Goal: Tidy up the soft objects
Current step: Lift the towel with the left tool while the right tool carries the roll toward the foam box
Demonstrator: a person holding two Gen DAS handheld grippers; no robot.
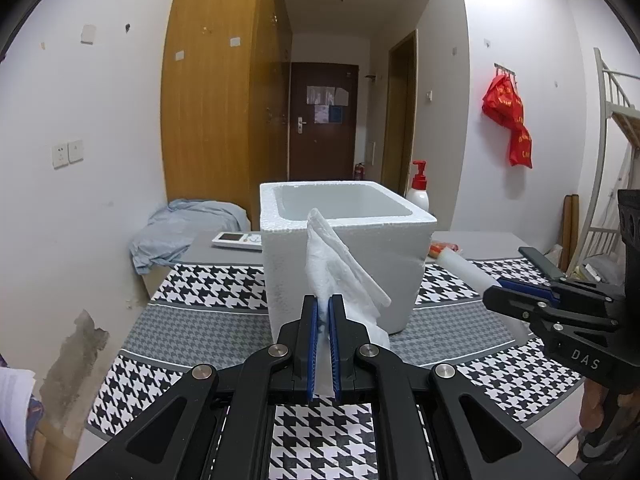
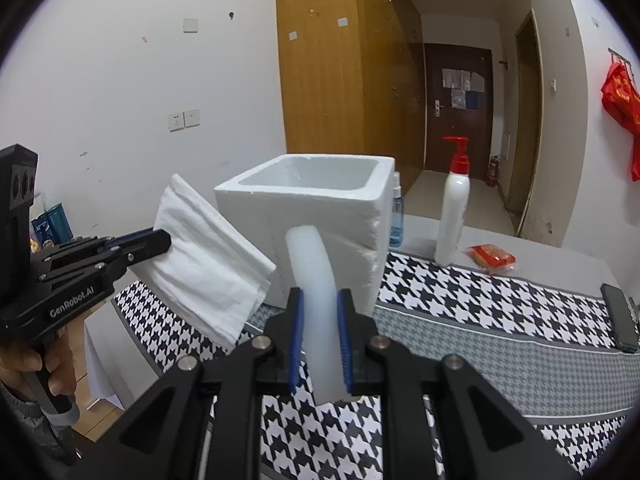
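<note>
A white foam box (image 1: 340, 248) stands open-topped on the houndstooth tablecloth (image 1: 200, 344); it also shows in the right wrist view (image 2: 316, 216). My left gripper (image 1: 324, 308) is shut on a folded white tissue (image 1: 332, 268), held up in front of the box; from the right wrist view the left gripper (image 2: 160, 240) and the tissue (image 2: 208, 256) are left of the box. My right gripper (image 2: 319, 300) is shut on a white foam tube (image 2: 316, 280) that curves up toward the box; the right gripper (image 1: 496, 292) shows at the right with the tube (image 1: 464, 268).
A white pump bottle with a red top (image 2: 452, 216), a small blue spray bottle (image 2: 396, 220), a red snack packet (image 2: 492, 258) and a dark phone (image 2: 620, 316) sit on the table's right side. A remote control (image 1: 236, 240) lies left of the box.
</note>
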